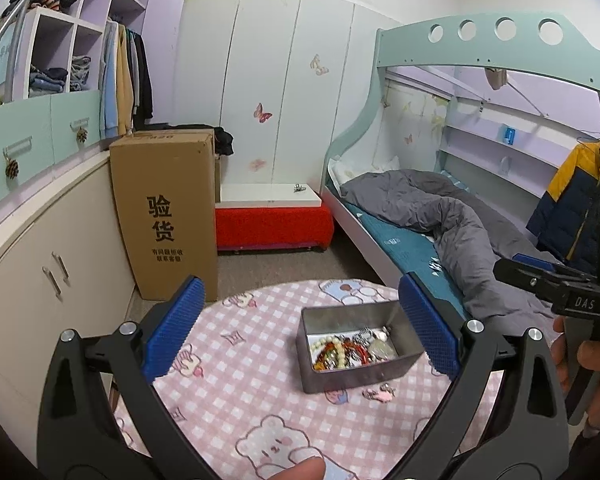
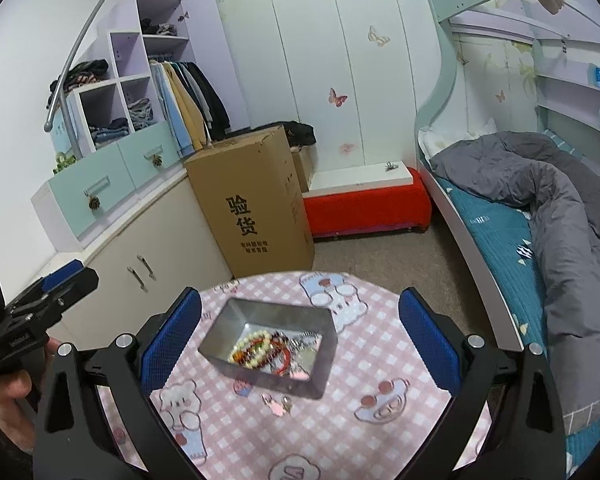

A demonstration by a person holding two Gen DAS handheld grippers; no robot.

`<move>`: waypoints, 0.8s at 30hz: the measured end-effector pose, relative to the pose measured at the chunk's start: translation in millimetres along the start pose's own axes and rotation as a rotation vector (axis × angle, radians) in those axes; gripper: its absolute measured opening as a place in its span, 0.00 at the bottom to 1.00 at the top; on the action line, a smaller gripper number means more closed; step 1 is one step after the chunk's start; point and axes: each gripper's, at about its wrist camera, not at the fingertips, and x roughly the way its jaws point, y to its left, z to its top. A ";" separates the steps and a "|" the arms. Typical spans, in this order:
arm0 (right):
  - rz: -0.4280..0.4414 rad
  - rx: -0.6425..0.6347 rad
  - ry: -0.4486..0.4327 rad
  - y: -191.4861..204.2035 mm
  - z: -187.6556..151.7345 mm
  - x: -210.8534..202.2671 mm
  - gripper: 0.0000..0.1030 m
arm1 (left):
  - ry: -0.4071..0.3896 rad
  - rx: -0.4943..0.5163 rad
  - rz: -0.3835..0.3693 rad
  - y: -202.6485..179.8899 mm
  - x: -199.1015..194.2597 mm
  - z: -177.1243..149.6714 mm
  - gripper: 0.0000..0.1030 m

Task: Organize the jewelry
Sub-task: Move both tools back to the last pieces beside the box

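- The left gripper (image 1: 298, 322) hangs above a round table under a pink checked cloth (image 1: 236, 376) printed with bears; its two blue-padded fingers (image 1: 172, 328) stand wide apart and hold nothing.
- A metal tin (image 1: 356, 342) sits on the cloth between those fingers, nearer the right-hand one, whose pad overlaps the tin's far right corner in the left wrist view.
- Inside the tin lies a tangle of jewelry (image 1: 350, 352) — pale bead strands, red and orange beads, silvery pieces.
- A small pink trinket (image 1: 380, 393) lies on the cloth just outside the tin's near wall, on the side toward the finger bases.
- The right gripper (image 2: 300, 326) also hovers over the table, fingers (image 2: 428, 338) spread wide, empty — the tin sits between them, closer to the left-hand finger.
- In the right wrist view the trinket sits just in front of the tin's near wall, between the two fingers.
- A hand (image 1: 592, 364) grips the right tool's handle at the edge of the left wrist view.
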 end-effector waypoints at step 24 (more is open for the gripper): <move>-0.050 0.065 0.222 -35.6 -101.4 14.1 0.92 | 0.347 0.070 -0.021 -49.2 75.6 -116.7 0.93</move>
